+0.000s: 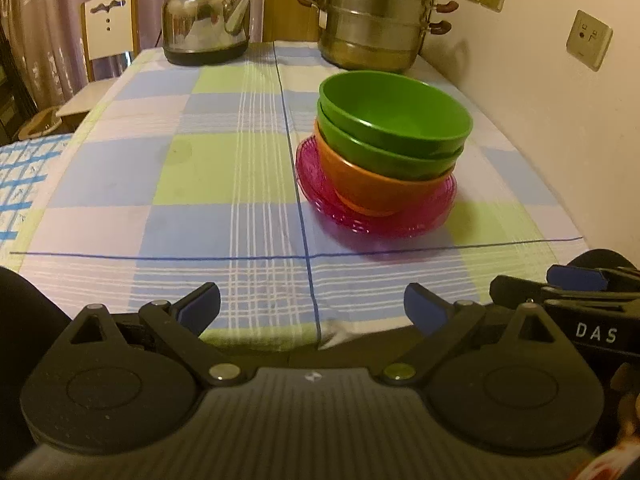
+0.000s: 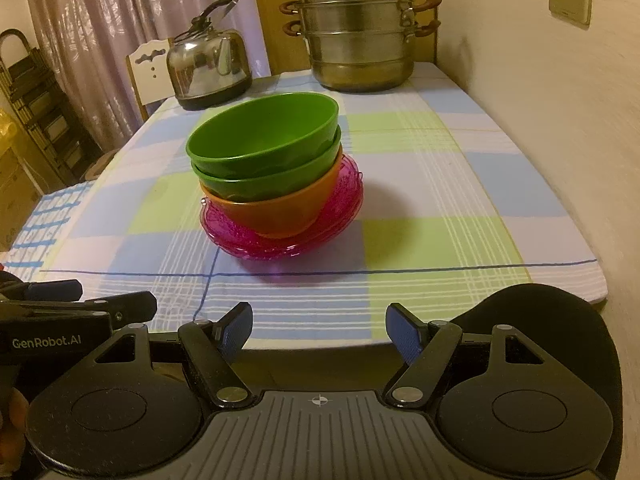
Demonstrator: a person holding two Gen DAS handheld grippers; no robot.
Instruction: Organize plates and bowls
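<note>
Nearest the cameras, both tools sat at the near table edge, side by side and well short of the dishes. Left gripper (image 1: pixel 312 308) had jaws spread wide, nothing between them; right gripper (image 2: pixel 319 330) likewise wide and empty. The tablecloth (image 2: pixel 440 200) showed bare check between the fingertips and the stack. Mid-table stood the stack: pink plates (image 2: pixel 280 250) at the bottom (looked like more than one nested, count unclear), orange bowl (image 2: pixel 276 216) sitting in them, lower green bowl (image 2: pixel 256 182) nested in the orange, top green bowl (image 2: pixel 260 132) nested in that and tilted a bit. In the left wrist view the stack was right of the tablecloth's centre seam; in the right wrist view, slightly left of centre. Far end: kettle (image 2: pixel 208 68) on the left, steamer pot (image 2: pixel 356 36) on the right, both well clear of the stack; a chair (image 2: pixel 148 68) behind the kettle. My read: everything already sat in one pile, so either stacking was done or unstacking/sorting hadn't started; couldn't tell which. If more handling was due, the next move would call for reaching forward and pinching the top green bowl's rim, while steadying the lower bowls so they don't lift with it.
</note>
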